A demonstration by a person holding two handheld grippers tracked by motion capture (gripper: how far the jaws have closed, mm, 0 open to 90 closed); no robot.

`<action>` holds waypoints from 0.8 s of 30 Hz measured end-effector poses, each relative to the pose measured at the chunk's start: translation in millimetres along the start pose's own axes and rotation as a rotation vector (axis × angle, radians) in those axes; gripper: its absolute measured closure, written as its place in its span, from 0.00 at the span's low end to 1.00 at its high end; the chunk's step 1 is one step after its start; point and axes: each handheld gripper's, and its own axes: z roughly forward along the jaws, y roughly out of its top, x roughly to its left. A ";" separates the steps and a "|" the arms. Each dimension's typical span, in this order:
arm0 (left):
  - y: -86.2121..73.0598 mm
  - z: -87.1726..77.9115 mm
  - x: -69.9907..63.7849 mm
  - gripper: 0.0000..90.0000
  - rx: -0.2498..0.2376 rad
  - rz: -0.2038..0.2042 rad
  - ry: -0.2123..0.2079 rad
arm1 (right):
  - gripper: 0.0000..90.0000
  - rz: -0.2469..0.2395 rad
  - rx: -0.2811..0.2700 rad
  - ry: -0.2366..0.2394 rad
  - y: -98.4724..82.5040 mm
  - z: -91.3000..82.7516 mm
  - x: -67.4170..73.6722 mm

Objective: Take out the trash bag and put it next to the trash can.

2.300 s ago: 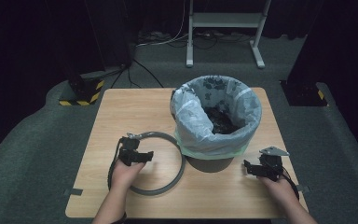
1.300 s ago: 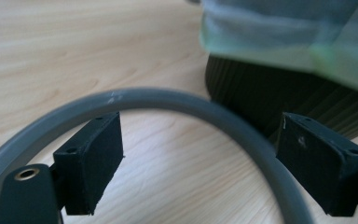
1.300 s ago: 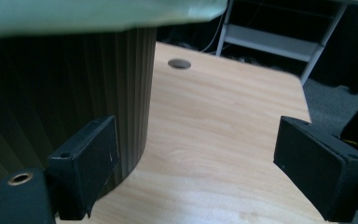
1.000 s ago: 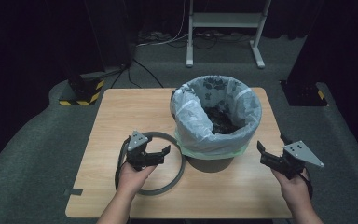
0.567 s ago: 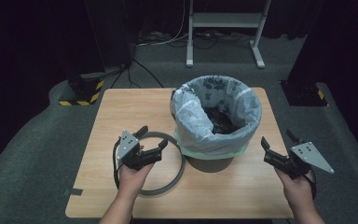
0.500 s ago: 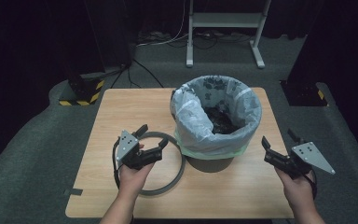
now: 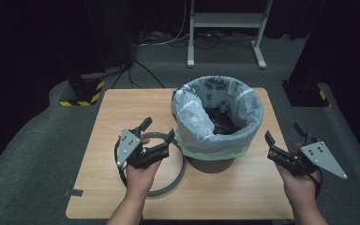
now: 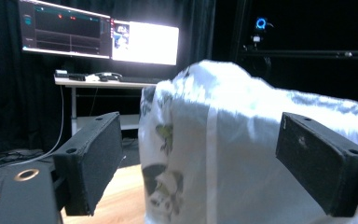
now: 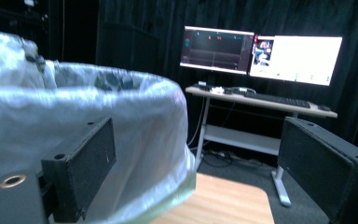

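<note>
Two grippers hover above the wooden table [image 7: 122,112], both with jaws wide apart and holding nothing. Left gripper [image 7: 158,132] is at nine o'clock of the lined bin [image 7: 218,122], over the grey ring [image 7: 180,169]; right gripper [image 7: 283,133] is at four o'clock.

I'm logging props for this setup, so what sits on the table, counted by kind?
Bins: 1, the bin
Bin liners: 1, the liner fitted over its rim
Rings: 1, the grey ring lying flat beside the bin
Total: 3 on the table
</note>
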 end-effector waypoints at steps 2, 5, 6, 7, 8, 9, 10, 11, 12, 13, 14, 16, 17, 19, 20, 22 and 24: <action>0.1 9.0 -3.5 0.17 0.000 0.016 -0.002 | 0.12 -0.003 -0.017 0.010 5.4 1.0 -0.5; 3.2 25.0 -7.3 0.18 0.003 0.007 0.007 | 0.12 -0.007 -0.024 0.028 13.9 4.9 -1.0; 3.2 25.0 -7.3 0.20 0.003 0.007 0.007 | 0.12 -0.008 -0.026 0.030 17.1 6.6 -0.5; 5.3 36.1 -8.0 0.21 0.013 -0.008 0.033 | 0.13 -0.010 -0.031 0.031 20.8 8.7 0.2; 5.9 41.4 -7.9 0.23 0.026 -0.025 0.047 | 0.13 -0.013 -0.034 0.030 22.7 10.2 0.7; 6.5 46.1 -6.7 0.25 0.040 -0.034 0.061 | 0.13 -0.016 -0.035 0.028 24.9 12.2 1.6; 6.8 50.3 -5.8 0.26 0.055 -0.053 0.069 | 0.13 -0.017 -0.038 0.024 26.7 14.6 2.6; 6.8 50.3 -5.8 0.27 0.055 -0.053 0.069 | 0.14 -0.019 -0.032 0.023 28.1 16.7 3.8; 5.9 58.6 -6.8 0.28 0.083 -0.087 0.090 | 0.14 -0.026 -0.027 0.021 29.4 20.1 5.4; 5.1 60.5 -7.3 0.29 0.097 -0.078 0.096 | 0.14 -0.026 -0.022 0.024 30.2 22.4 6.7; 4.3 61.8 -8.1 0.31 0.101 -0.076 0.102 | 0.14 -0.023 -0.017 0.029 30.9 24.2 8.0; 1.6 65.6 -9.6 0.33 0.108 -0.083 0.120 | 0.15 -0.024 -0.011 0.029 32.3 26.8 10.3; 0.7 66.2 -8.9 0.35 0.118 -0.078 0.126 | 0.15 -0.026 -0.013 0.028 33.0 28.2 11.4; -0.9 67.8 -6.9 0.34 0.133 -0.076 0.147 | 0.16 -0.022 -0.008 0.024 33.8 30.2 12.4; -0.5 67.4 -5.0 0.34 0.145 -0.095 0.142 | 0.16 -0.019 -0.002 0.022 34.0 30.9 12.6; 0.3 66.4 -2.8 0.36 0.156 -0.102 0.142 | 0.16 -0.004 -0.001 0.021 33.8 32.5 12.7; 0.7 65.4 -5.7 0.45 0.158 -0.096 0.132 | 0.16 0.001 0.002 0.019 33.3 33.8 13.5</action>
